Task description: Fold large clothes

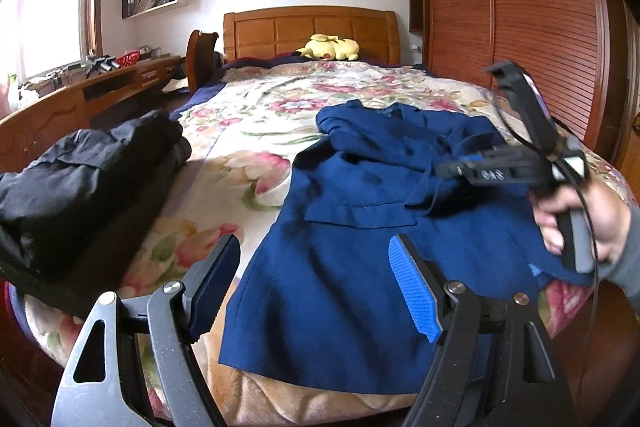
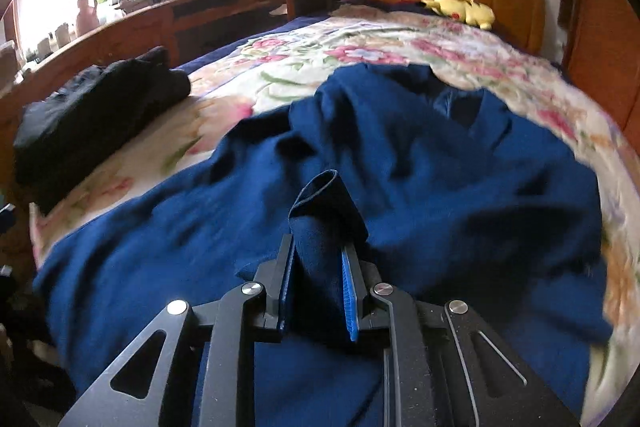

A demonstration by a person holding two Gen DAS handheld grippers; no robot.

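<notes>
**Blue coat on the floral bed, one fold pinched in the right gripper**

Bedroom walls in white frame a wide bed point(image 1: 260, 131) covered by a floral blanket, with a wooden headboard point(image 1: 312, 31) at the far end and a slatted wooden wardrobe point(image 1: 512, 19) along the right side. Along the left runs a wooden desk point(image 1: 100, 83) under a bright window, with a chair point(image 1: 202, 55) pulled up near the head of the bed.

Spread over the near half of the blanket lies the blue coat point(image 1: 340, 267), its hem hanging slightly past the foot of the bed and its collar end towards the headboard; the upper part is rumpled. To its left, apart from it, sits a pile of black clothes point(image 1: 80, 179) near the bed's left edge. Up by the headboard rests a yellow plush toy point(image 1: 330, 49).

The left gripper point(image 1: 316, 291) hovers over the coat's lower edge with its fingers wide apart and nothing between them. The right gripper point(image 2: 318, 291) has its fingers drawn close on a raised fold of the blue coat, the cloth standing up in a loop between the blue pads point(image 2: 348, 291). In the left wrist view a hand point(image 1: 580, 223) in a grey sleeve grasps that gripper's handle over the coat's right side.
</notes>
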